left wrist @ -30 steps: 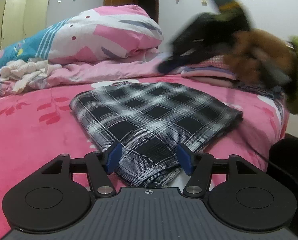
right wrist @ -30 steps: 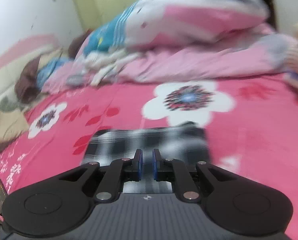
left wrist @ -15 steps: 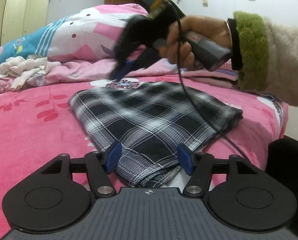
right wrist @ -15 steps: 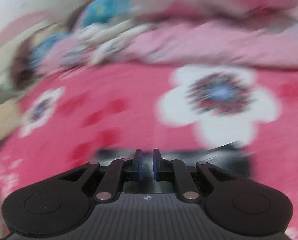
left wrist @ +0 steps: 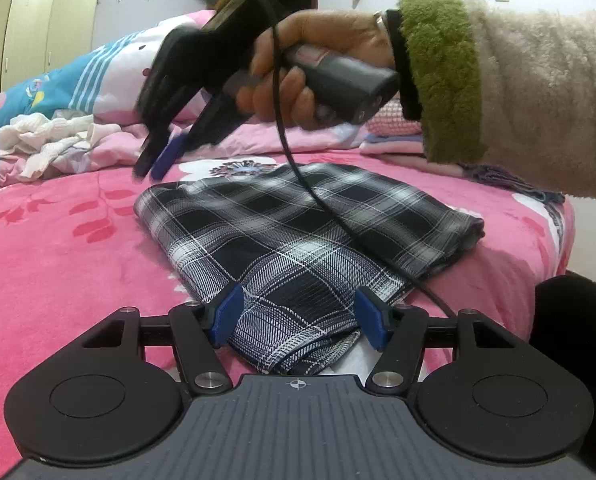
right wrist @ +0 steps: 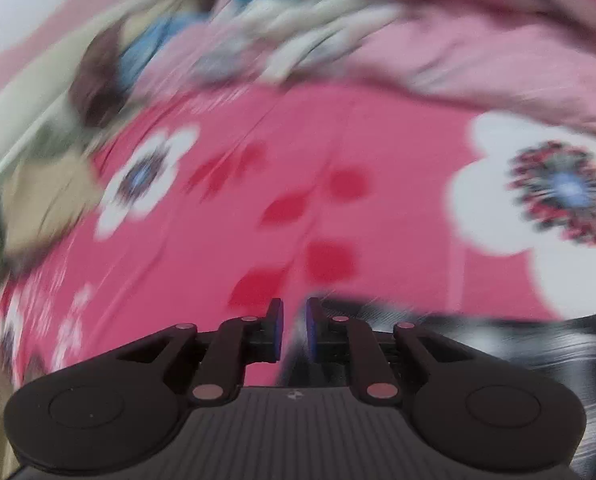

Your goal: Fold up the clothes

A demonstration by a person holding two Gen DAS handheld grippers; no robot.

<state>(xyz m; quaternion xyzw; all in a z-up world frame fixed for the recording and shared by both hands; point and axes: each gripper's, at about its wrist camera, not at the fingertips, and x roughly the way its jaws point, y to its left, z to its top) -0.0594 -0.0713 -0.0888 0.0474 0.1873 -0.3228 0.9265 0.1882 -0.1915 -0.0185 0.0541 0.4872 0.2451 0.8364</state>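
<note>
Plaid cloth (left wrist: 298, 236) soft, light, floppy; near corner between left gripper (left wrist: 300, 316) jaws, apart, not pinching. Right gripper (right wrist: 294, 330) jaws opening, nothing between; grab far corner.

- No words, brand names or numbers legible in either view.
- Only sign: small white crosshair mark (left wrist: 297, 384) on the grey ribbed body of the left tool.
- Same mark on the right tool's body, too blurred to read.
</note>
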